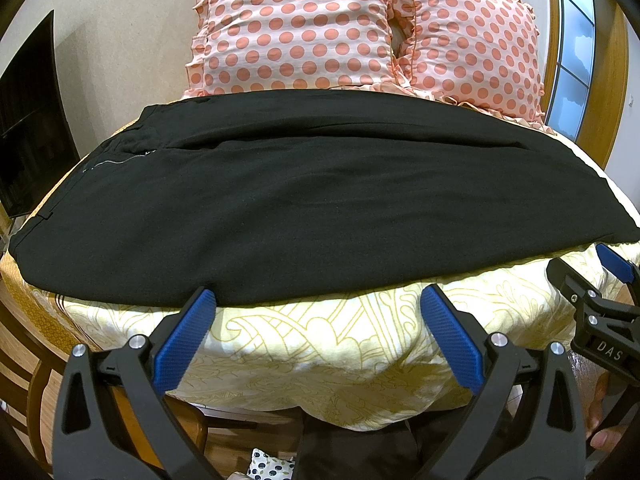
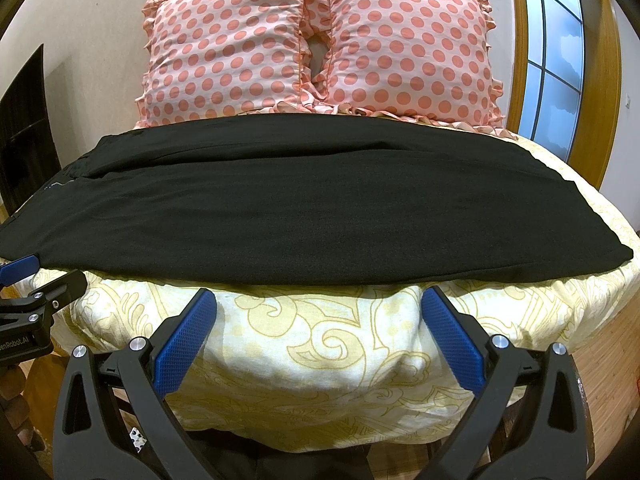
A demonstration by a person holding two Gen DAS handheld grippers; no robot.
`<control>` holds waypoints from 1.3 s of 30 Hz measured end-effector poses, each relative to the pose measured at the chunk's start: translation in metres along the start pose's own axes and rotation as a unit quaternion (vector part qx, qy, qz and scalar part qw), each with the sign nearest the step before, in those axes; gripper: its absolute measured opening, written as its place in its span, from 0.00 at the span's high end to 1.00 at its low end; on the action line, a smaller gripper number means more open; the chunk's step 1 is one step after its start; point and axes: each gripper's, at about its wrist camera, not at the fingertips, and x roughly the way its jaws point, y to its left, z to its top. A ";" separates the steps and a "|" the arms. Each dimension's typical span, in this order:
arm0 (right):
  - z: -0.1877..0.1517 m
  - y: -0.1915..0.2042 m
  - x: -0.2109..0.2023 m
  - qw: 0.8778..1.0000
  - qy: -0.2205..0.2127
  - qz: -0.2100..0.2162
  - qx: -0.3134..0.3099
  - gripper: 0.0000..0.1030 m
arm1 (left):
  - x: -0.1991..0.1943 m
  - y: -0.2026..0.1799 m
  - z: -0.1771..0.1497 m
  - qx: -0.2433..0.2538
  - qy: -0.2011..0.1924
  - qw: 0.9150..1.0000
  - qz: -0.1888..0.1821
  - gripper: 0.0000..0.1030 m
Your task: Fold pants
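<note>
Black pants point(image 1: 312, 200) flat across the bed point(image 1: 320, 344), near hem just beyond both wide-apart hand-held grippers point(image 1: 318, 300) point(image 2: 319, 300).

Left claw point(image 1: 318, 300) — blue pads point(image 1: 182, 344) spread wide, empty, level, pointing forward. Right claw point(image 2: 320, 300) — pads point(image 2: 454, 344) likewise apart, empty, alongside the left.

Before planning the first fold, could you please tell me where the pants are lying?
In both wrist views the black pants lie flat across the yellow patterned bedspread, in front of the two polka-dot pillows, zipper end on the left.
</note>
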 end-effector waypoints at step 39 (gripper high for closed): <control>0.015 -0.030 -0.025 0.996 -0.021 0.089 0.015 0.01 | -0.005 0.007 0.004 0.011 0.014 1.000 -0.003 0.02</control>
